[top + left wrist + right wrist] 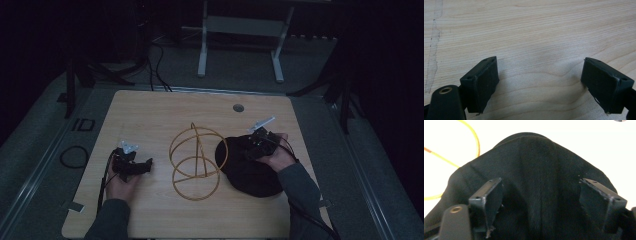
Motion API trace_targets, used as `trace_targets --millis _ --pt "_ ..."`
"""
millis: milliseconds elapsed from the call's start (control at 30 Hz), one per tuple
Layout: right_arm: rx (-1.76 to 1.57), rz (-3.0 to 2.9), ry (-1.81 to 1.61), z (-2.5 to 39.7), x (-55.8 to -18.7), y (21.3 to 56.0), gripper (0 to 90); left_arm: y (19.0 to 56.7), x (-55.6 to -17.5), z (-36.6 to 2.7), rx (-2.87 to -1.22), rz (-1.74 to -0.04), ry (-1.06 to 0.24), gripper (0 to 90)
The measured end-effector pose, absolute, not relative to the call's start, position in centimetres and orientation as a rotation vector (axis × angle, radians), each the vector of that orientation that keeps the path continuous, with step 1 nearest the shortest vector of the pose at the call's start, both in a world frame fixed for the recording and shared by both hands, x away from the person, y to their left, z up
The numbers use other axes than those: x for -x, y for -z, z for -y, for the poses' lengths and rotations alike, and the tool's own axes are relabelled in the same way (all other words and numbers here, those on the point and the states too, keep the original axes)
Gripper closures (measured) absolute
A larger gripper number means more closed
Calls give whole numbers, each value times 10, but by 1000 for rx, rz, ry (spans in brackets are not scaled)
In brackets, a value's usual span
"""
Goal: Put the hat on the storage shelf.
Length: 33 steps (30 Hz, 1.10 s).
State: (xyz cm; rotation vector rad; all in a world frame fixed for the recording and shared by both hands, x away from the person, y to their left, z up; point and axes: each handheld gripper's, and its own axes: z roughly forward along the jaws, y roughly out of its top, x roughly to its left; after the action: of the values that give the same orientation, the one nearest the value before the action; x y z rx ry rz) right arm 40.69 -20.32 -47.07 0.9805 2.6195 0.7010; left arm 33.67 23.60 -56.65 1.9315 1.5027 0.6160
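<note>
— High view first: what lies on the wooden table (150, 110)?
— A gold wire frame (196, 161) of looped rings stands at the middle. Just to its right lies a black cloth (247, 175), its edge touching the frame.
— And the grippers?
— Left gripper (540, 80) sits over bare wood, left of the frame, jaws wide apart and holding nothing. Right gripper (540, 202) is over the cloth, jaws spread to either side of a raised fold, not pinching it.
</note>
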Motion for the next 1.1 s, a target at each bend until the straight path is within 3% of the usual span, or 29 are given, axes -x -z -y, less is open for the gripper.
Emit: trace_targets --millis 133,233,333,533,633,1100 --pt "-1002 -2653 -659 198 -412 478 105 566 -337 -236 -1932 -1503 -616 141" --pt "-994 -2687 -602 195 -413 482 163 566 -337 -236 -1932 -1502 -616 141" --pt "-1033 -2695 -577 195 -415 483 307 566 -337 -236 -1932 -1503 -616 141" --pt "-1085 -2723 -578 200 -419 481 727 566 -337 -236 -1931 -1503 -616 141" --pt "-1068 -2737 -587 199 -419 480 830 566 -337 -236 -1931 -1503 -616 141" --pt "-973 -2665 -688 204 -408 458 860 566 -337 -236 -1931 -1503 -616 141"
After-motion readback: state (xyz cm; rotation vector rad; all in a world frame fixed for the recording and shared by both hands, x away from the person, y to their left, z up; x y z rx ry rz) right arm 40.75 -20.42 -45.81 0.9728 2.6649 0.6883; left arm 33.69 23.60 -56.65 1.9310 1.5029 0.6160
